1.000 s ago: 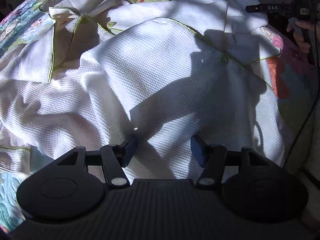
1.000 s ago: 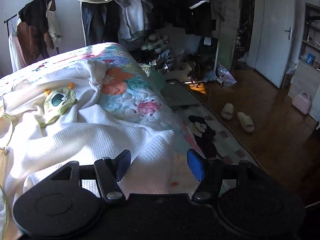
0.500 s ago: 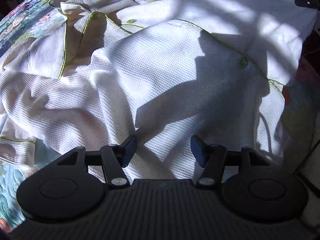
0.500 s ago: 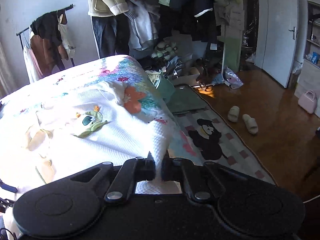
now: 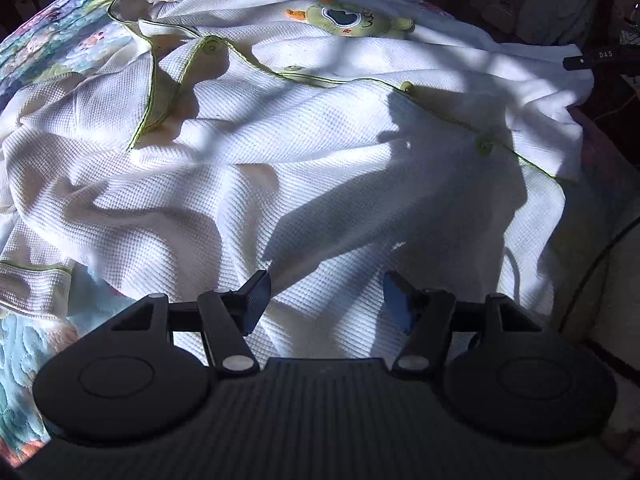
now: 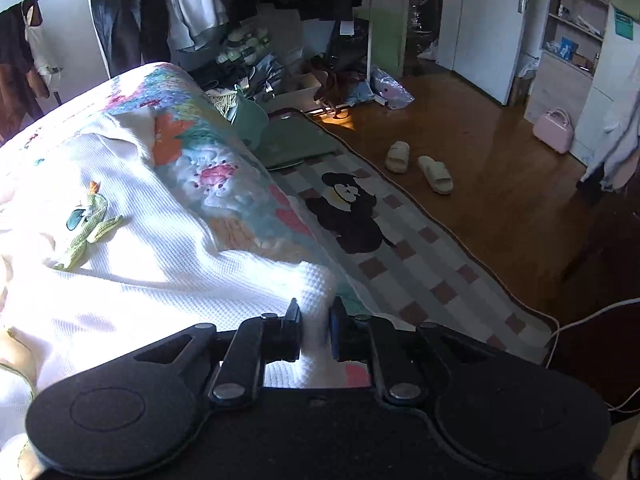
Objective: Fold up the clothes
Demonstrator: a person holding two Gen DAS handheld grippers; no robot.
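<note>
Spreading across the flowered quilt (image 6: 224, 184) on the bed, we list one white waffle-weave garment (image 5: 280, 168) with green piping and a green frog patch (image 5: 348, 20). Our left claw (image 5: 325, 296) hangs over its near folds, jaws wide apart, nothing between them. Our right claw (image 6: 315, 330) sits at the garment's corner by the bed's edge, a fold of the white cloth between its pads, jaws opening yet touching the fabric.

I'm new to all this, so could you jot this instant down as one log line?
step: fold clothes | left tongs: open above white garment | right tongs: opening, garment corner between them | surface: floral quilt
</note>
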